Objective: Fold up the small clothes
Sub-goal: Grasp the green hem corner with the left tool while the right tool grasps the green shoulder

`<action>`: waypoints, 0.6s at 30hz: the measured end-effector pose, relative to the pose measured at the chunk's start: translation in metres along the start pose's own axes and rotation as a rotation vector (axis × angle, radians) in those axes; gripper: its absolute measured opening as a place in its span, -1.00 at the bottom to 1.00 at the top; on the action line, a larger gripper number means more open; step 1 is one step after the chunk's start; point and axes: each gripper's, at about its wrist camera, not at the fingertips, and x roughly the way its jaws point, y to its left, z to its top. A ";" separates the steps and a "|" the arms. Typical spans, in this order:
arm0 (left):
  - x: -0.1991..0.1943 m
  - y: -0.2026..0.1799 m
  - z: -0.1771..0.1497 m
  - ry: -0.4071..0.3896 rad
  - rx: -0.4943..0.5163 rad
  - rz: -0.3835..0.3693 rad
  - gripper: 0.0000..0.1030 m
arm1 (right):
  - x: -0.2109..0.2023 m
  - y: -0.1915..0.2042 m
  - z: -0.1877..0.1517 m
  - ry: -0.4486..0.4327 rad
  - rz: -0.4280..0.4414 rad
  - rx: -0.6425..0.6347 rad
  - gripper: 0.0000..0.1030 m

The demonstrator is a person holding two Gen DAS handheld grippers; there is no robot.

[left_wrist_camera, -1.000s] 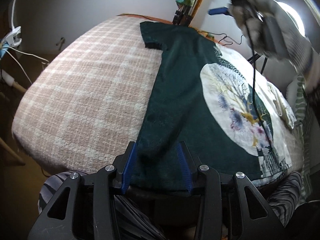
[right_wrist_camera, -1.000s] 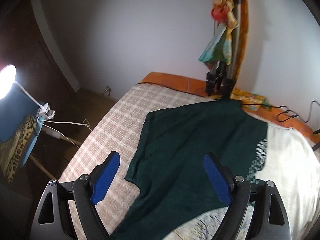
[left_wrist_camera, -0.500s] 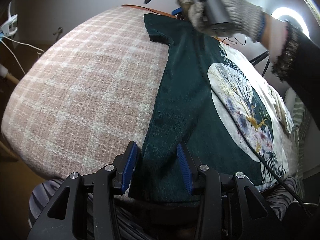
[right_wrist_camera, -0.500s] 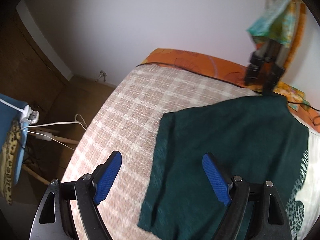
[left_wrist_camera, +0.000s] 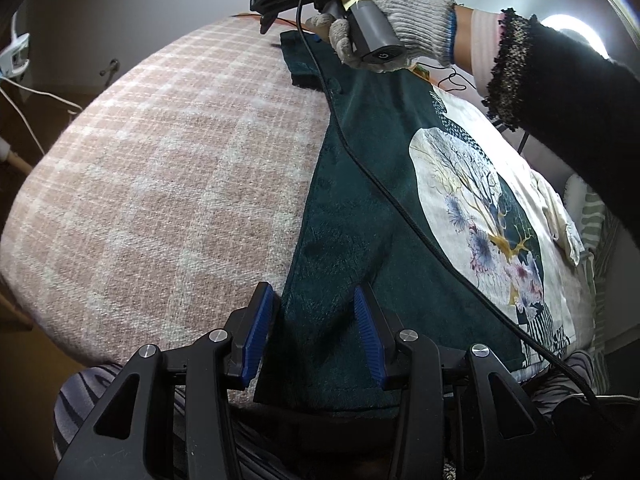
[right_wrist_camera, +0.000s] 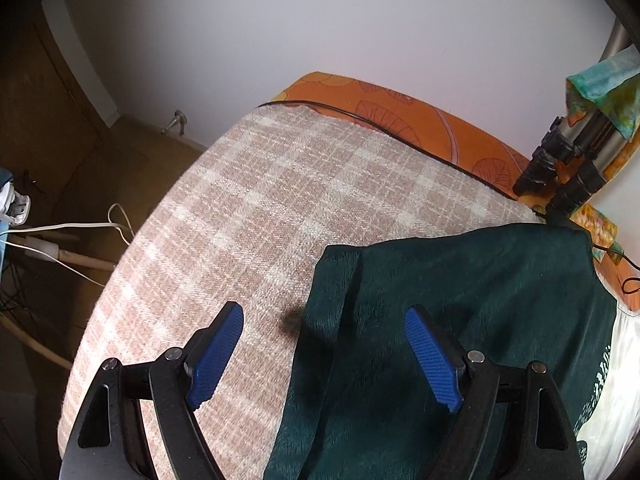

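Note:
A dark green fleece garment (left_wrist_camera: 352, 208) lies spread flat on a pink plaid blanket (left_wrist_camera: 168, 168); it also shows in the right wrist view (right_wrist_camera: 460, 312). My left gripper (left_wrist_camera: 312, 332) is open, its blue pads straddling the garment's near left hem without clamping it. My right gripper (right_wrist_camera: 324, 356) is open and hovers just above the garment's far left sleeve (right_wrist_camera: 332, 280). In the left wrist view the gloved hand holding the right gripper (left_wrist_camera: 384, 12) is above the far sleeve, its fingers hidden there.
A white printed sheet (left_wrist_camera: 492, 216) lies right of the garment. A black cable (left_wrist_camera: 400, 200) trails across the garment. A tripod (right_wrist_camera: 568, 160) stands at the bed's far edge on an orange sheet (right_wrist_camera: 420, 120). White cables (right_wrist_camera: 72, 236) lie on the floor at left.
My right gripper has moved down and forward over the far left sleeve. My left gripper has stayed at the near hem, jaws slightly wider.

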 end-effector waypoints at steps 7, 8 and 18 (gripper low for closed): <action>0.002 -0.005 -0.001 0.004 0.027 -0.007 -0.38 | 0.020 0.002 0.004 0.061 -0.037 -0.033 0.45; 0.002 -0.005 -0.001 0.003 0.027 -0.007 -0.44 | 0.021 0.002 0.003 0.057 -0.042 -0.039 0.47; 0.007 -0.006 -0.002 0.021 0.023 -0.046 -0.91 | 0.016 -0.008 0.011 0.041 -0.043 -0.018 -0.65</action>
